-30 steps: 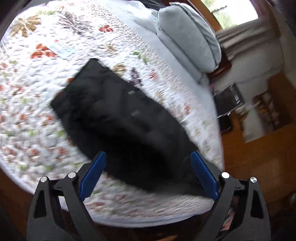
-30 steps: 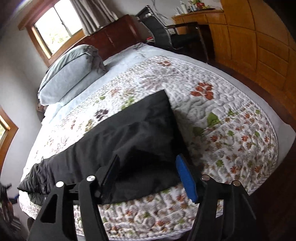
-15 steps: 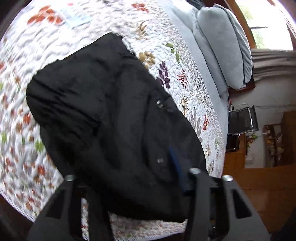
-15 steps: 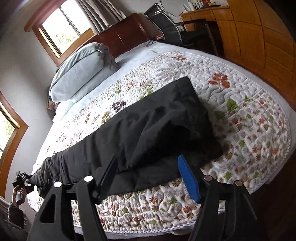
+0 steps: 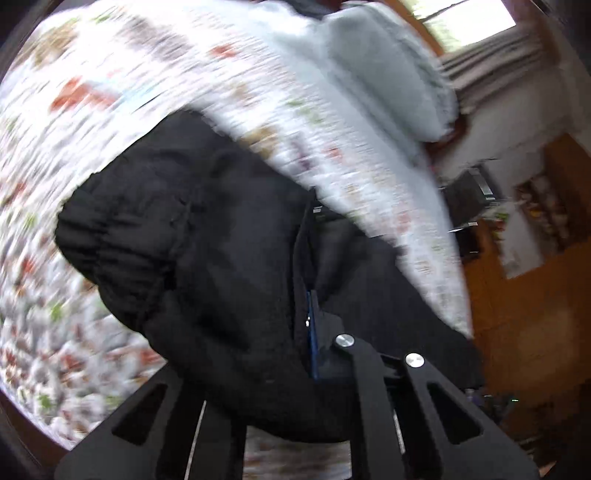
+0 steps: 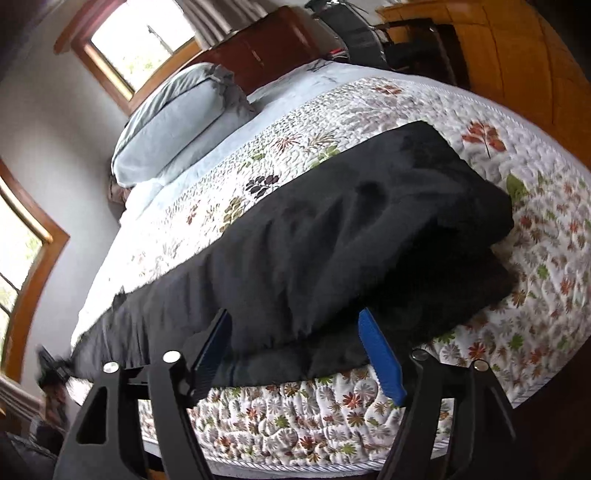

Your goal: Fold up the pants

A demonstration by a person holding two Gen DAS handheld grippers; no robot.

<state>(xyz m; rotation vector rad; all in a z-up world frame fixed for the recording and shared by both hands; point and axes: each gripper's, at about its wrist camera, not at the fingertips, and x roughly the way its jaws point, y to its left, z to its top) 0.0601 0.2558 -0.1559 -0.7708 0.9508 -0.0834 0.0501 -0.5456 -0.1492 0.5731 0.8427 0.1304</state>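
Observation:
Black pants lie along the front edge of a bed with a floral quilt, folded lengthwise. In the left wrist view the pants fill the middle, bunched and lifted. My left gripper is shut on the pants' cloth; only a thin blue pad edge shows. My right gripper is open, its blue pads either side of the pants' near edge, touching nothing I can see. The far left end of the pants is raised off the bed.
Grey pillows lie at the head of the bed by a wooden headboard. A black chair and wooden cabinets stand on the far side. The bed edge is right below my right gripper.
My left gripper went from open above the pants to shut on the cloth and is lifting it, with fast motion blur. My right gripper stayed open and moved closer to the pants' edge.

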